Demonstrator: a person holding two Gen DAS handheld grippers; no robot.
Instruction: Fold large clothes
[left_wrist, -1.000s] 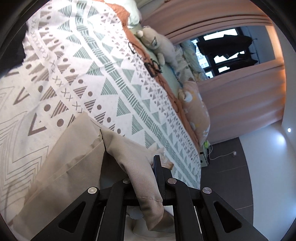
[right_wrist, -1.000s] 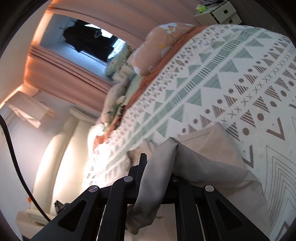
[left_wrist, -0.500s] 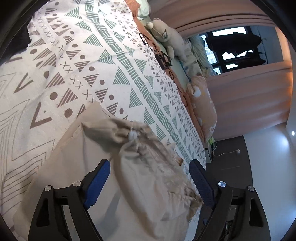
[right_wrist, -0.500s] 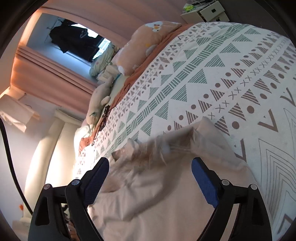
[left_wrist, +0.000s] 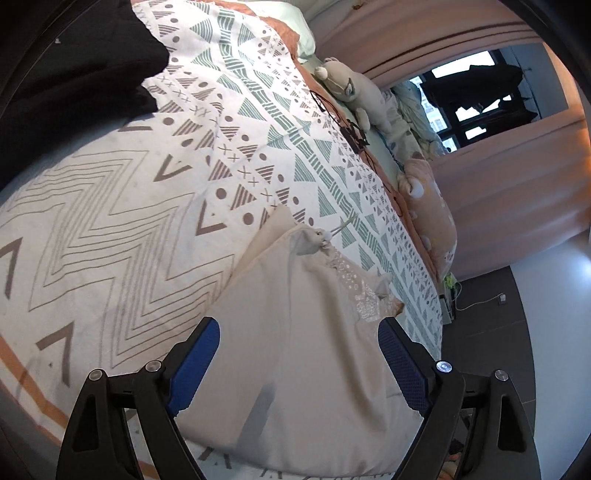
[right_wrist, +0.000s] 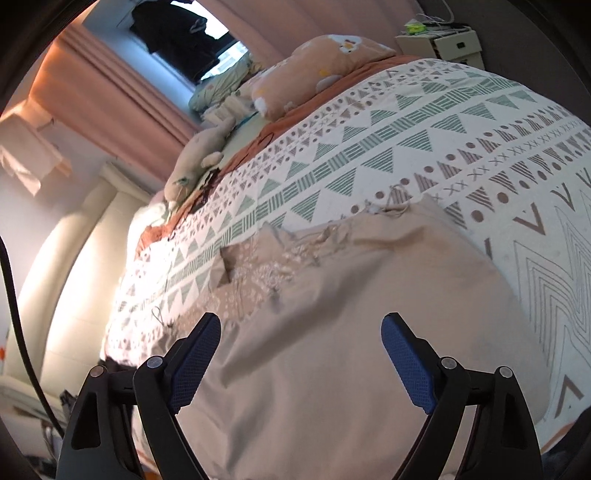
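A beige garment (left_wrist: 295, 354) with a drawstring and a patch of lace trim lies folded on the patterned bedspread (left_wrist: 122, 229). Above its near part my left gripper (left_wrist: 299, 339) stands open, blue pads wide apart and clear of the cloth. In the right wrist view the same beige garment (right_wrist: 351, 332) spreads over the bedspread (right_wrist: 424, 147), its far edge rumpled with lace. There my right gripper (right_wrist: 301, 339) hovers open over it, with nothing pinched between its fingers.
A black garment (left_wrist: 70, 77) lies at the far left of the bed. Plush toys (left_wrist: 351, 88) and a peach pillow (left_wrist: 432, 210) line the far side by the curtains. A small cabinet (right_wrist: 439, 44) stands past the bed. Dark floor (left_wrist: 487, 332) lies beyond the bed's right edge.
Both grippers were shut on folds of the beige garment a second ago. They have let go, opened wide and drawn back, and the cloth now lies on the bed.
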